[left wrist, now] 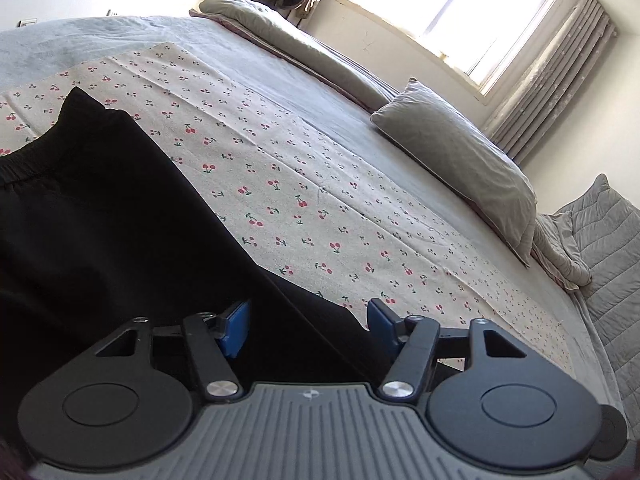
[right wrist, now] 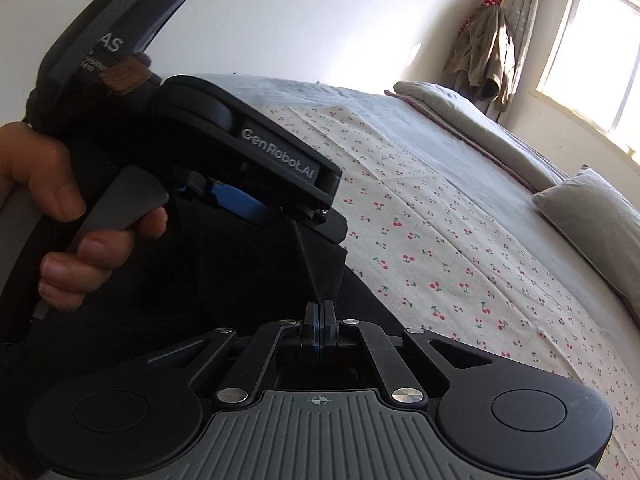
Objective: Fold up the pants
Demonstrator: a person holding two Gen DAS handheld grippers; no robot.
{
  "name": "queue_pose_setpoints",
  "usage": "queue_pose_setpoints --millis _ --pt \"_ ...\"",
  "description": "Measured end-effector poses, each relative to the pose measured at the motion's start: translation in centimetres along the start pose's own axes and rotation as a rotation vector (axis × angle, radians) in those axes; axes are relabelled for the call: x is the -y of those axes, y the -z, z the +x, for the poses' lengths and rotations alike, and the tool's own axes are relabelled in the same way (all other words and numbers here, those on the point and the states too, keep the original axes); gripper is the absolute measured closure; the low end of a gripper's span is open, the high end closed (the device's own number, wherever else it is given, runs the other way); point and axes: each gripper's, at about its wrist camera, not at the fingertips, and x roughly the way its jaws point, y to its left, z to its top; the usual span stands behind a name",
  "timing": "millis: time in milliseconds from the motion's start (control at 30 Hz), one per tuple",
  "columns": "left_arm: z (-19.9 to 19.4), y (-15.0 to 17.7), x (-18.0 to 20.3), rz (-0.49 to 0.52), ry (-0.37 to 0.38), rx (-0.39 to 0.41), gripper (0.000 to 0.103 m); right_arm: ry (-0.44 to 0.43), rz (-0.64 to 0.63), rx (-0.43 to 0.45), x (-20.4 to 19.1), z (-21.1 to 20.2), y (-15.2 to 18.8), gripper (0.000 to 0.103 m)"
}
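Observation:
Black pants point(left wrist: 104, 216) lie on the cherry-print sheet point(left wrist: 304, 184) on the bed, elastic waistband at the far left. My left gripper point(left wrist: 308, 326) is open, its blue pads point(left wrist: 236, 328) apart on either side of a raised fold of the black fabric. In the right wrist view my right gripper point(right wrist: 319, 318) is shut on a thin edge of the pants point(right wrist: 320, 276), pulled up taut. The left gripper point(right wrist: 248, 160), held by a hand, hovers just beyond it over the pants.
A grey pillow point(left wrist: 460, 160) and a folded grey duvet point(left wrist: 304, 52) lie at the bed's far side. A window point(left wrist: 452, 12), curtain point(left wrist: 552, 80) and hanging coat point(right wrist: 480, 56) are behind. A quilted cover point(left wrist: 600, 264) is at the right.

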Motion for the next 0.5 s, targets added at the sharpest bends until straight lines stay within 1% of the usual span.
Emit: queue_pose_setpoints --millis 33,67,100,133,167,267,333,367,467,500 --pt "0.2 0.1 0.0 0.000 -0.030 0.004 0.065 -0.004 0.004 -0.006 -0.3 0.1 0.2 0.103" --pt "0.2 0.1 0.0 0.000 -0.057 0.014 0.097 -0.005 0.012 -0.011 -0.4 0.2 0.5 0.103" --pt "0.3 0.1 0.0 0.003 -0.079 0.016 0.102 -0.009 0.024 -0.018 -0.4 0.3 0.8 0.103" --pt "0.0 0.1 -0.1 -0.005 -0.075 0.012 0.103 -0.016 0.037 -0.022 -0.4 0.3 1.0 0.102" --pt "-0.5 0.2 -0.3 -0.019 -0.067 0.023 0.103 -0.022 0.059 -0.028 -0.2 0.0 1.3 0.101" --pt "-2.2 0.3 0.3 0.023 -0.083 0.084 0.103 -0.008 0.137 -0.034 1.1 -1.7 2.2 0.086" --pt "-3.4 0.1 0.2 0.027 -0.071 0.108 0.103 0.013 0.229 -0.021 2.8 -3.8 3.4 0.054" --pt "-3.8 0.1 0.1 0.023 -0.064 0.114 0.103 0.029 0.273 -0.017 3.8 -4.8 4.1 0.050" --pt "-4.8 0.2 -0.2 0.014 -0.049 0.119 0.103 0.096 0.427 -0.033 7.3 -8.0 7.0 0.049" --pt "-5.1 0.3 -0.2 0.016 -0.045 0.119 0.103 0.122 0.494 -0.038 8.8 -9.3 8.4 0.049"
